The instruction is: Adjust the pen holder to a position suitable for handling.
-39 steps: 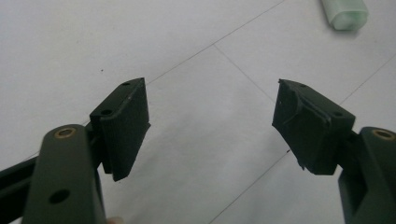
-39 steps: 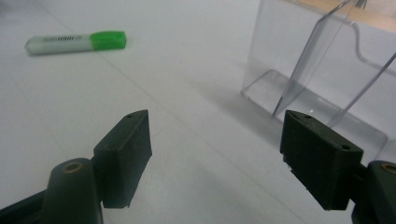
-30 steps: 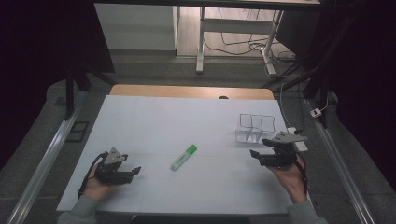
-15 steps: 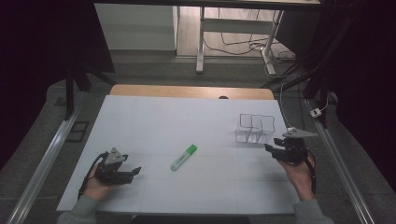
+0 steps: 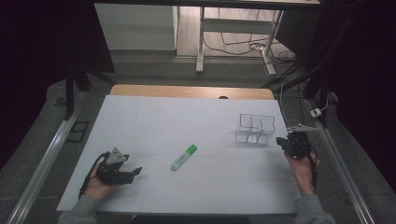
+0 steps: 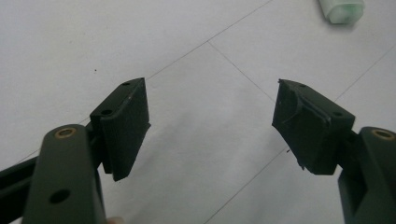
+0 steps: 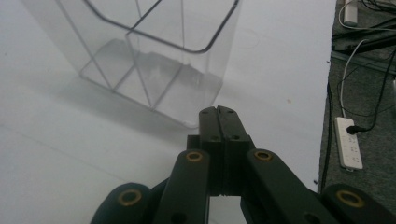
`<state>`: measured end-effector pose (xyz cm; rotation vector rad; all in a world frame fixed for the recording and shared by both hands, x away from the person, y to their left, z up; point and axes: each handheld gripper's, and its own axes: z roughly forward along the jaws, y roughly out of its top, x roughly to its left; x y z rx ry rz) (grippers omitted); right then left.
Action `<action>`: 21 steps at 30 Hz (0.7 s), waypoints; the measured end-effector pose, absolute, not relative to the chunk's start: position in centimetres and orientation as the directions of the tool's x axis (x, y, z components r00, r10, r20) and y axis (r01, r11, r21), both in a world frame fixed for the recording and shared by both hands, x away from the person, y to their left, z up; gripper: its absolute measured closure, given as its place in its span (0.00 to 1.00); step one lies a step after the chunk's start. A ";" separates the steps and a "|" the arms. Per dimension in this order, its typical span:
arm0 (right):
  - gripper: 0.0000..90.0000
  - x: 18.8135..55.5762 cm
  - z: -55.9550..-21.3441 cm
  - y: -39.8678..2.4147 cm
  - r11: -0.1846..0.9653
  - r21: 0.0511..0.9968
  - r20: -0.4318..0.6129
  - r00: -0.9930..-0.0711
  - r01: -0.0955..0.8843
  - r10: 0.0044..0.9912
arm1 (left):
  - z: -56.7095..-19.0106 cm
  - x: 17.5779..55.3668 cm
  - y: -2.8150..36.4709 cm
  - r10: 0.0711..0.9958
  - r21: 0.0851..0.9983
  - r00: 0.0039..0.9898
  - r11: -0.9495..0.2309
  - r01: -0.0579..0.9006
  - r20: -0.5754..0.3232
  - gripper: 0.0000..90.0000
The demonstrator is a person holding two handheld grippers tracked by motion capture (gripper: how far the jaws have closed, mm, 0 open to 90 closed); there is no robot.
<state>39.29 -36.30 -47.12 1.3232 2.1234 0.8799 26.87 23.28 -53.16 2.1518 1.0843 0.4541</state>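
A green-capped white marker [image 5: 183, 157] lies on the white table [image 5: 187, 116] near the middle; its capped end also shows at the top of the left gripper view [image 6: 341, 9]. My left gripper [image 5: 135, 171] rests at the front left, open with nothing between its jaws [image 6: 212, 100], pointing toward the marker. A clear divided container [image 5: 254, 128] stands at the right. My right gripper [image 5: 282, 140] sits just right of it near the table edge. Its jaws have just been closing and are now shut on nothing [image 7: 219, 112], with the container [image 7: 154, 56] just ahead of the tips.
The table's right edge runs close beside the right hand, with a white power strip [image 7: 348, 142] and cables on the floor beyond. A wooden strip [image 5: 187, 91] borders the far edge. A metal rail [image 5: 46, 158] runs along the left.
The right gripper has moved rightward and slightly away, ending beside the container near the table edge, and its jaws have gone from wide apart to shut. The left gripper and marker have not moved.
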 end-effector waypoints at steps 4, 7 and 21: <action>1.00 40.5 -47.3 -36.4 0.331 0.736 -0.076 -0.414 0.590 0.907 | -53.2 26.9 23.3 0.807 0.703 0.590 -0.424 0.571 0.007 0.30; 1.00 41.8 -47.5 -36.4 0.332 0.734 -0.077 -0.412 0.593 0.908 | -53.2 26.9 23.3 0.807 0.704 0.590 -0.423 0.571 0.008 0.30; 1.00 43.8 -48.8 -36.3 0.348 0.718 -0.043 -0.461 0.602 0.886 | -53.3 26.8 23.5 0.811 0.700 0.585 -0.425 0.574 0.014 0.30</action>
